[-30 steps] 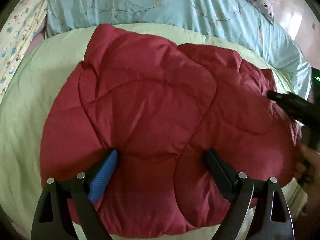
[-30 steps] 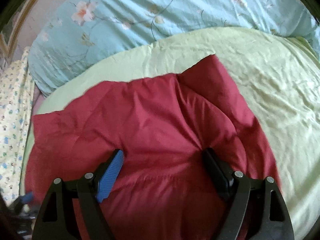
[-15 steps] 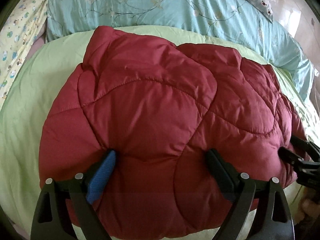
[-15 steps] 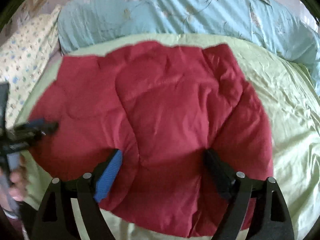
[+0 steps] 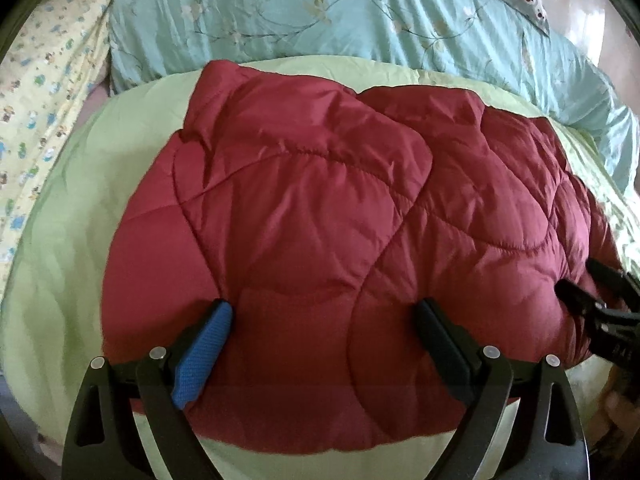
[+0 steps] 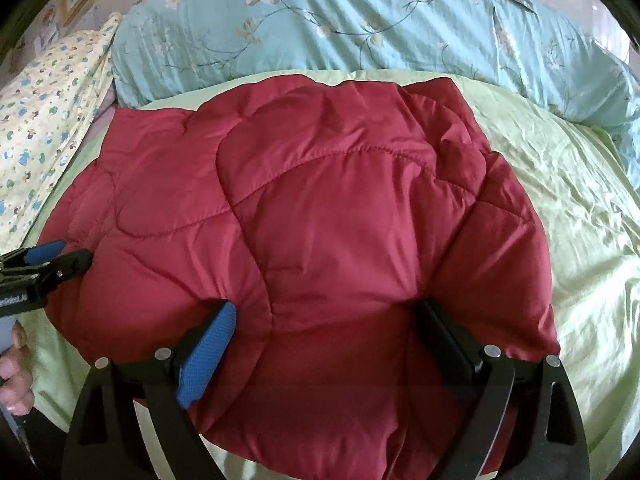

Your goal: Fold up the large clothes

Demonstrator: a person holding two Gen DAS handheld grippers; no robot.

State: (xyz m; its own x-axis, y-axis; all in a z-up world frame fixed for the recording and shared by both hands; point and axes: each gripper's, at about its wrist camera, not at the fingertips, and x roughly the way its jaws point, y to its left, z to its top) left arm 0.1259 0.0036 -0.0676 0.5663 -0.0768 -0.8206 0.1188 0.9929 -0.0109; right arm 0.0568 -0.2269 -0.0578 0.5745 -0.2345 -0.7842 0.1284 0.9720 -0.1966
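A dark red quilted padded garment (image 5: 320, 216) lies folded in a thick bundle on the light green bed sheet (image 5: 72, 216); it also fills the right wrist view (image 6: 328, 216). My left gripper (image 5: 322, 320) is open, its fingers spread wide over the bundle's near edge. My right gripper (image 6: 326, 320) is open too, over the near edge further right. The right gripper shows at the right edge of the left wrist view (image 5: 592, 292). The left gripper shows at the left edge of the right wrist view (image 6: 52, 258), beside the bundle's left side.
A rolled light blue floral duvet (image 5: 360, 20) lies along the far side of the bed (image 6: 360, 28). A yellow patterned pillow (image 5: 36, 92) sits at the left (image 6: 44, 120). Green sheet lies bare to the right (image 6: 580, 208).
Both grippers have drawn back a little from the bundle. The right gripper has swung left from the bundle's right end and now faces its middle. The garment lies still.
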